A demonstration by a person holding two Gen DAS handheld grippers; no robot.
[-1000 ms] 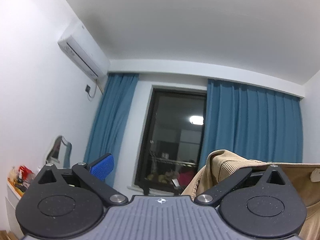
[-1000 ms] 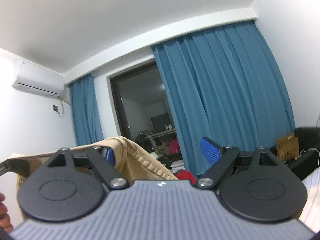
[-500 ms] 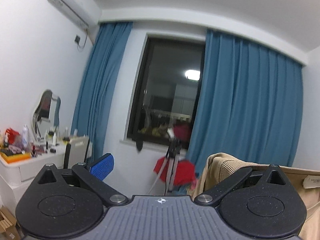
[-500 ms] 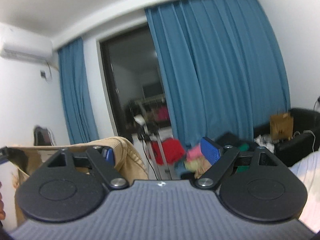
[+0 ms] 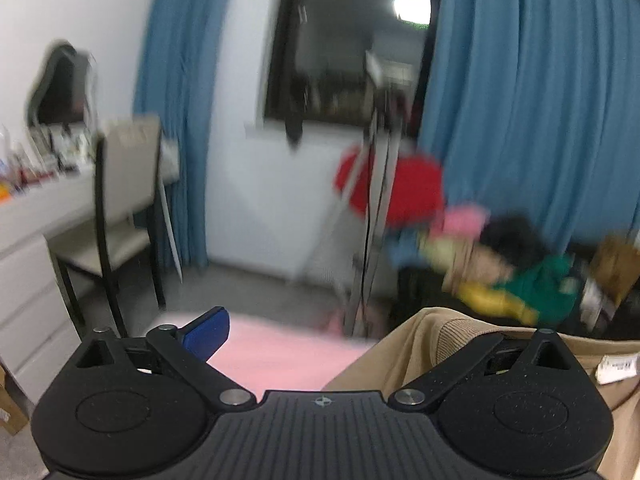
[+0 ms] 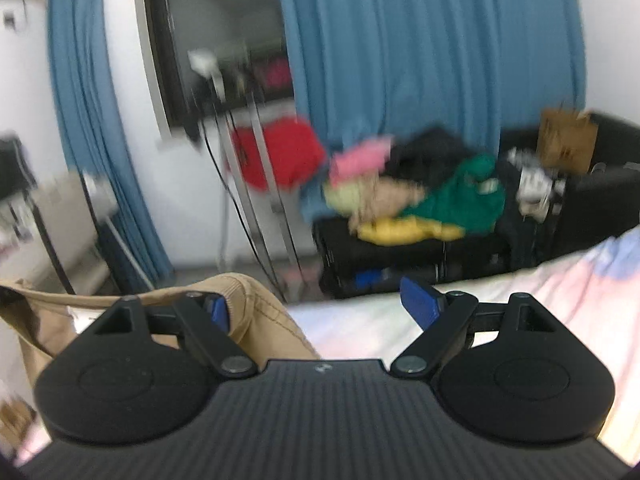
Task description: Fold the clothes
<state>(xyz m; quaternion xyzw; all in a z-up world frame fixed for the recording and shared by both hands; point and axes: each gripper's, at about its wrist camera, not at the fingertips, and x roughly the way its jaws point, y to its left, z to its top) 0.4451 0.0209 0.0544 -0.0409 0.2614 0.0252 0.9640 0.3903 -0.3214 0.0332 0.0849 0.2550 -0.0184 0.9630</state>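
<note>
We've got the tan garment [image 5: 404,354] draped over one finger of each gripper: left gripper [image 5: 348,334] and right gripper [image 6: 326,306] both spread wide. Its white tag [image 5: 616,368] is too blurry to read. Chair [image 5: 120,200] on the left, tripod [image 5: 376,184] mid-room, clothes pile [image 6: 416,200] on the right.

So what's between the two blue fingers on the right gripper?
In the right wrist view, mostly bare pale bedsheet fills the gap. The tan garment drapes over the left blue finger; the other finger is uncovered.
</note>
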